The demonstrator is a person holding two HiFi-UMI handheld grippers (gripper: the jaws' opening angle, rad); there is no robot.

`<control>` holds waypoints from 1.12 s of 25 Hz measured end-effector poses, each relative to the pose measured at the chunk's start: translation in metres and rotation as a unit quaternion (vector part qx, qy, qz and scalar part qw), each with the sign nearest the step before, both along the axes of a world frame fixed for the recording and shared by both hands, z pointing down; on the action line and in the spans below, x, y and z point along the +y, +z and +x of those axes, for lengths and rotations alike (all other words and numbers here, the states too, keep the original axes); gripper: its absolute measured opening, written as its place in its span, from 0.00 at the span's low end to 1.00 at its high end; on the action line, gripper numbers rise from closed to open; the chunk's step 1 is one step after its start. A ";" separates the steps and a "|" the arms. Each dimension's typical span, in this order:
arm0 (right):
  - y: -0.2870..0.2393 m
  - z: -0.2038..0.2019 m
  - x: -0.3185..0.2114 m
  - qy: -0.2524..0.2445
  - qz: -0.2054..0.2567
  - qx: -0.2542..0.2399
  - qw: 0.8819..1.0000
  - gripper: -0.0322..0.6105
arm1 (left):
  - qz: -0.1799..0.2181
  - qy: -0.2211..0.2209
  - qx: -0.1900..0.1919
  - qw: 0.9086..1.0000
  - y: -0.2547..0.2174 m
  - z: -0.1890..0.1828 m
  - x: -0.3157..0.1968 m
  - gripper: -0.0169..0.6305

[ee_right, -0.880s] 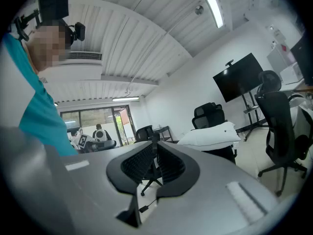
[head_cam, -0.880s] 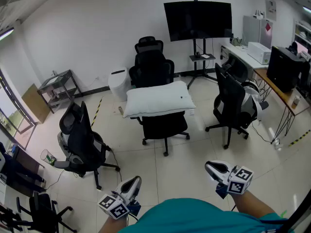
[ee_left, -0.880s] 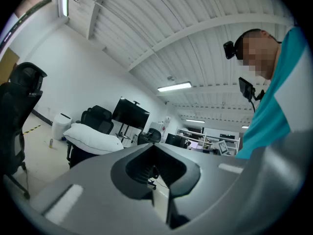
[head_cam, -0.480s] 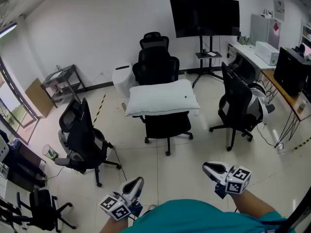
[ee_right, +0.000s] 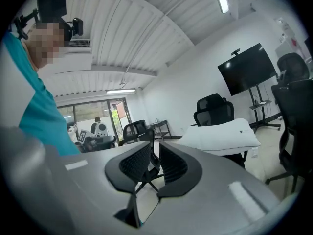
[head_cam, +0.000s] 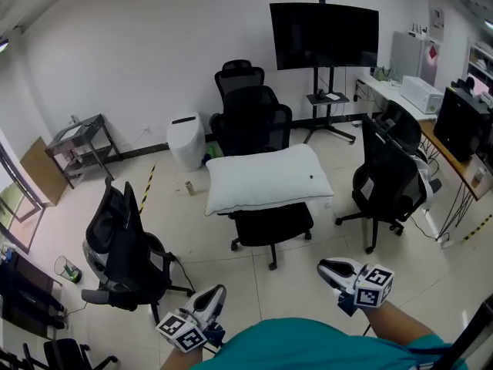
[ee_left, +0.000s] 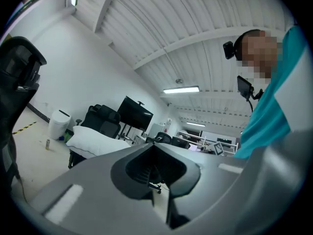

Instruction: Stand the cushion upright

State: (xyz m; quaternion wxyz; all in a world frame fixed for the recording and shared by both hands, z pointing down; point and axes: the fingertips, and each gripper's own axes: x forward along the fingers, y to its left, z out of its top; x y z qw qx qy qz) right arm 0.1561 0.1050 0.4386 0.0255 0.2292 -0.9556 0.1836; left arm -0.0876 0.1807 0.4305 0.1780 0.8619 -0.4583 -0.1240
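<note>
The white cushion (head_cam: 266, 179) lies flat across the seat of a black office chair (head_cam: 271, 223) in the middle of the room. It also shows as a flat white cushion (ee_left: 93, 142) in the left gripper view and as the same cushion (ee_right: 222, 136) in the right gripper view. Low in the head view, close to my body, my left gripper (head_cam: 218, 290) is shut with nothing in it. My right gripper (head_cam: 323, 267) is likewise shut and empty. Both point toward the chair from well short of it, over bare floor.
More black office chairs stand at the left (head_cam: 123, 245), at the right (head_cam: 389, 179) and behind the cushion (head_cam: 250, 118). A TV on a stand (head_cam: 323, 37), a white bin (head_cam: 185, 139), a metal cart (head_cam: 77, 141) and desks (head_cam: 454, 153) line the walls.
The view has shifted: the chair with the cushion now sits lower and slightly right in the head view, and looks a little nearer. Both grippers keep their places near my body.
</note>
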 end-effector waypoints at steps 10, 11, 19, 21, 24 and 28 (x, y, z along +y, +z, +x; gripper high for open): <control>0.014 -0.078 -0.112 0.012 -0.029 0.000 1.000 0.20 | 0.004 0.036 -0.049 0.998 -0.005 -0.071 -0.127 0.04; 0.021 -0.080 -0.127 0.012 -0.037 -0.004 0.999 0.21 | 0.003 0.035 -0.059 0.998 -0.002 -0.073 -0.140 0.04; 0.073 -0.076 -0.255 -0.016 -0.099 -0.052 0.994 0.31 | -0.024 0.014 -0.106 0.994 -0.003 -0.058 -0.257 0.04; 0.090 -0.071 -0.284 -0.023 -0.113 -0.050 0.992 0.35 | -0.025 0.009 -0.113 0.993 -0.004 -0.052 -0.285 0.04; 0.120 -0.070 -0.322 -0.023 -0.134 -0.038 0.990 0.44 | -0.028 0.008 -0.120 0.992 0.000 -0.049 -0.322 0.04; 0.159 -0.076 -0.354 -0.015 -0.175 -0.041 0.984 0.59 | -0.042 0.025 -0.116 0.992 0.015 -0.050 -0.357 0.04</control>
